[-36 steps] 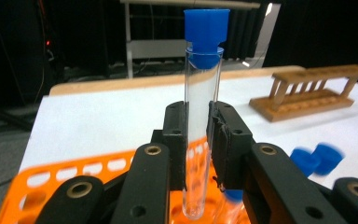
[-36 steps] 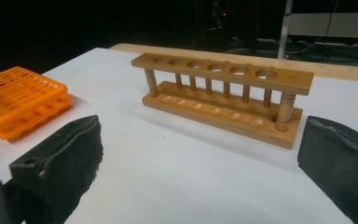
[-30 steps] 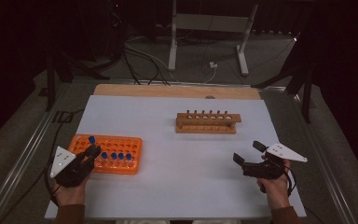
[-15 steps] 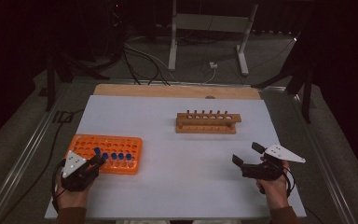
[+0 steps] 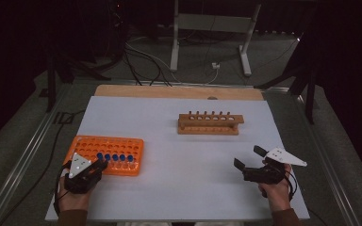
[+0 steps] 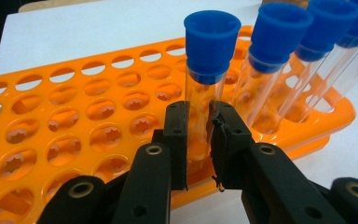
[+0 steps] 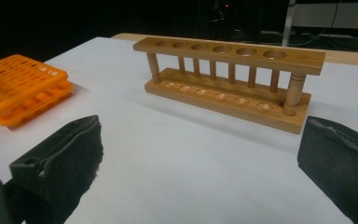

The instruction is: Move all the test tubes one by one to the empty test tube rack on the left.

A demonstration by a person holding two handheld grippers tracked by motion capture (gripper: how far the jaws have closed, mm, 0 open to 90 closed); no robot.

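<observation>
My left gripper (image 6: 199,140) has come in from the near-left corner of the orange rack (image 5: 86,143) and now pinches the end test tube (image 6: 204,100) low on its glass, pads on either side. I judge the grasp made and lifting out next. My right gripper (image 5: 250,159) has held its place, jaws spread, nothing between them, facing the empty wooden rack (image 7: 242,79). The tube is clear, blue-capped, upright in the rack's near row, first of five.

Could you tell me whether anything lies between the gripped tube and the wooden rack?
Nothing visible does: the left tongs clamp the endmost blue-capped tube, and bare white tabletop separates the orange rack from the wooden rack.
</observation>
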